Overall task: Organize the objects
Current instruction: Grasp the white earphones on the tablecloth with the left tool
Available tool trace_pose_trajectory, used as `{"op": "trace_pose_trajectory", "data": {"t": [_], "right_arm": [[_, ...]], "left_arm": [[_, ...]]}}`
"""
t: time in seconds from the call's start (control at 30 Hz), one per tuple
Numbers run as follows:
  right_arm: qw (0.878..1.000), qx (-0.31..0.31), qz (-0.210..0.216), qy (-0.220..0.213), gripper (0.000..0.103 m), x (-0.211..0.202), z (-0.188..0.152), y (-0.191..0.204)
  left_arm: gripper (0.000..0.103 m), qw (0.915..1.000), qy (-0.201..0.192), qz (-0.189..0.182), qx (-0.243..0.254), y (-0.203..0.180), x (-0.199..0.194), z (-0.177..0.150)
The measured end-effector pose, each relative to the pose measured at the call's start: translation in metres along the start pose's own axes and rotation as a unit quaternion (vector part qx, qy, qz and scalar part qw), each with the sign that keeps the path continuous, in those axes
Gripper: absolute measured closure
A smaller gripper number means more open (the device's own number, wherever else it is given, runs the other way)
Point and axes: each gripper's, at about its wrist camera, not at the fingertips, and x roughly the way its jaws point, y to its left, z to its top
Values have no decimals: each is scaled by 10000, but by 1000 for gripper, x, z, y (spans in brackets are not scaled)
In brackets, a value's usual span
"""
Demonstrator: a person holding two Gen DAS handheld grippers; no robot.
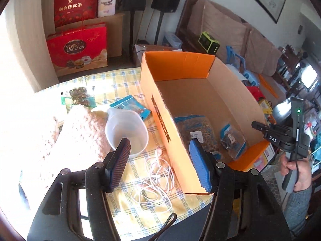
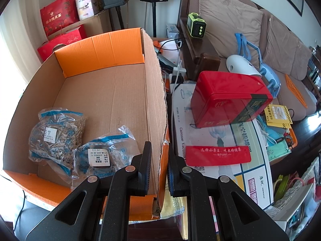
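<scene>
An open cardboard box (image 1: 160,108) with orange flaps stands on a checked tablecloth (image 1: 128,200); it also shows in the right wrist view (image 2: 112,96). Inside lie two clear herb bags (image 2: 56,132) (image 2: 100,156). On the cloth lie a white scoop (image 1: 126,132), a white earphone cable (image 1: 154,178), a blue packet (image 1: 130,106) and a green-edged herb bag (image 1: 80,96). My left gripper (image 1: 158,164) is open and empty above the earphones. My right gripper (image 2: 159,168) straddles the box's right wall, which sits between its fingers; I cannot tell whether they press it.
A pink knitted cloth (image 1: 66,138) lies left of the scoop. Red gift bags (image 1: 78,48) stand beyond the table. A red tin (image 2: 230,98) rests on a white carton (image 2: 220,160) right of the box. A brown sofa (image 2: 240,32) with clutter fills the right.
</scene>
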Motion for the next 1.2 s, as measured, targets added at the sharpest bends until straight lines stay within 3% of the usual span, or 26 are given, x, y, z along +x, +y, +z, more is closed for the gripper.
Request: {"op": "trace_pose_trajectory", "data": {"t": [0.37, 0.77, 1.07, 1.2], "right_arm": [[10000, -6, -14, 10, 90, -1, 1, 0], [10000, -13, -18, 16, 90, -1, 1, 0], [10000, -4, -27, 19, 90, -1, 1, -2], [10000, -8, -34, 19, 90, -1, 1, -2]], "left_arm": [[45, 9984, 473, 255, -160, 30, 19, -27], [45, 9933, 1037, -365, -364, 27, 46, -47], [89, 9907, 1209, -486, -400, 17, 62, -50], [94, 9927, 1029, -515, -349, 16, 52, -46]]}}
